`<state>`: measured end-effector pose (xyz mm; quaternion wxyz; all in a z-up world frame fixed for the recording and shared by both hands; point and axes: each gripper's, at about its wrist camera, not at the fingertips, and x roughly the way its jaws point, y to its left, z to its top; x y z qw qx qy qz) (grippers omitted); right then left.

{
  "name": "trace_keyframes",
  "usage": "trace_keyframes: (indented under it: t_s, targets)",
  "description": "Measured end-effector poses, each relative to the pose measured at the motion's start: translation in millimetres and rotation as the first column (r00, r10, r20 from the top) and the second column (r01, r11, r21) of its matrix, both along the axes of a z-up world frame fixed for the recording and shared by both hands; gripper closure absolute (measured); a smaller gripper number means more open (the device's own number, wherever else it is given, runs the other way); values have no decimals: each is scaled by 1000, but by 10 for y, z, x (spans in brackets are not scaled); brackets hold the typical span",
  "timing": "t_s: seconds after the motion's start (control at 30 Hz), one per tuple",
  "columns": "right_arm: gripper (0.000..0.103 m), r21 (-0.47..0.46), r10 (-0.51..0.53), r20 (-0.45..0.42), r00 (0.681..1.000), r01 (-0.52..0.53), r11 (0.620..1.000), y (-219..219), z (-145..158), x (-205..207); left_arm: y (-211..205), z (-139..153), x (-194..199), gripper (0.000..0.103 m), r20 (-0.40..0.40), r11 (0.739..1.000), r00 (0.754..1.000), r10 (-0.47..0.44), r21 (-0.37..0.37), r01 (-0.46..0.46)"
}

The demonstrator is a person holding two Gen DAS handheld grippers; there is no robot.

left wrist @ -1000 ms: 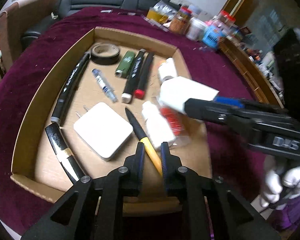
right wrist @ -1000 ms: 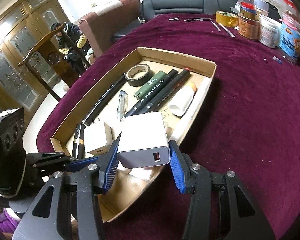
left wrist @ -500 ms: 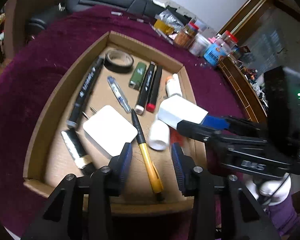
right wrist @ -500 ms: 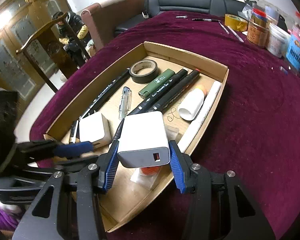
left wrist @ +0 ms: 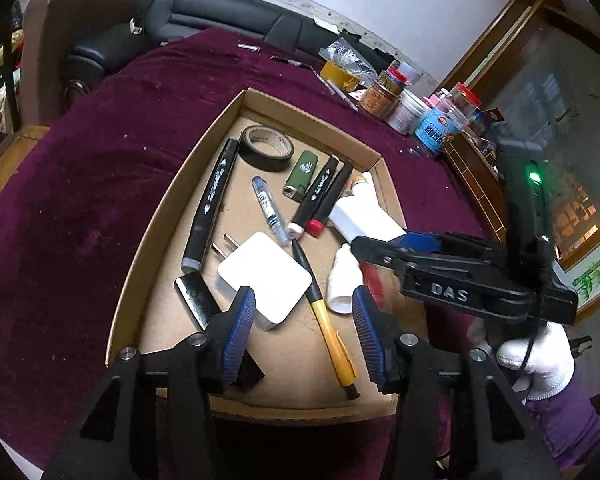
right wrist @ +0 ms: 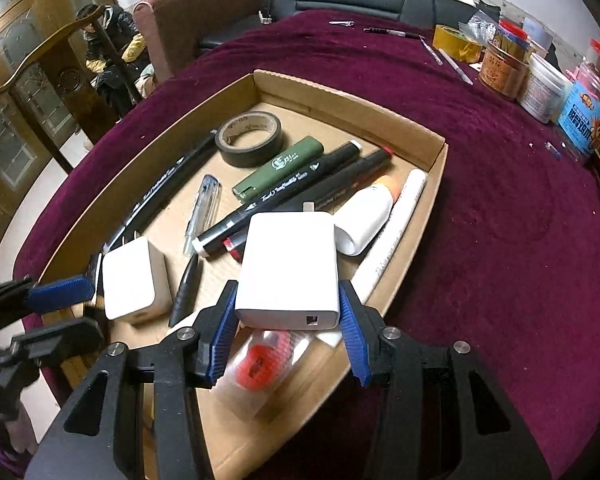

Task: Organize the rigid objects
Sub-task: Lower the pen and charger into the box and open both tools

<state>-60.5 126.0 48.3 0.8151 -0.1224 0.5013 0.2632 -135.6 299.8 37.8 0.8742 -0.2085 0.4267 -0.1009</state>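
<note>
My right gripper (right wrist: 286, 318) grips the white charger (right wrist: 288, 268) over the box (right wrist: 428, 216) — I should set it down flat. My left gripper (left wrist: 302, 326) is opening, with nothing held — keep it clear of the yellow pen (left wrist: 332, 340).

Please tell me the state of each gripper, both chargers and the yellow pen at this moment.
left gripper: jaws opening, nothing between them
right gripper: shut on large white charger
small white charger: lying flat in cardboard tray
yellow pen: lying loose in tray

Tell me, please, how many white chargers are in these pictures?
2. One white charger is clamped in the right gripper above the cardboard tray. The other charger lies in the tray near the left gripper, whose empty jaws are opening. Nothing seems hidden.
</note>
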Motion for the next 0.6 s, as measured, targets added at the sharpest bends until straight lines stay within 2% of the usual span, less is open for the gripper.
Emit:
trace_keyframes:
  t_s: [0.13,0.2,0.37,0.5,0.6]
  targets:
    - [57,1,-54,-20,998,54,999,38,-27,114,-9,38,-7,53,25,1000,1000,-11,3,11]
    - [57,8,-82,-63,995,83,997,51,-81,164,2,48,-5,52,34,1000,999,-17,-6,17]
    - [54,36,-68,-120,990,73,997,126,-149,126,61,59,0,52,57,1000,998,-9,-20,11]
    - [51,51,-61,-114,992,68,996,139,-154,122,93,49,-2,50,70,1000,997,7,-15,-6]
    - [51,35,-72,-64,995,75,997,121,-154,135,100,31,-7,50,69,1000,998,9,-5,-9]
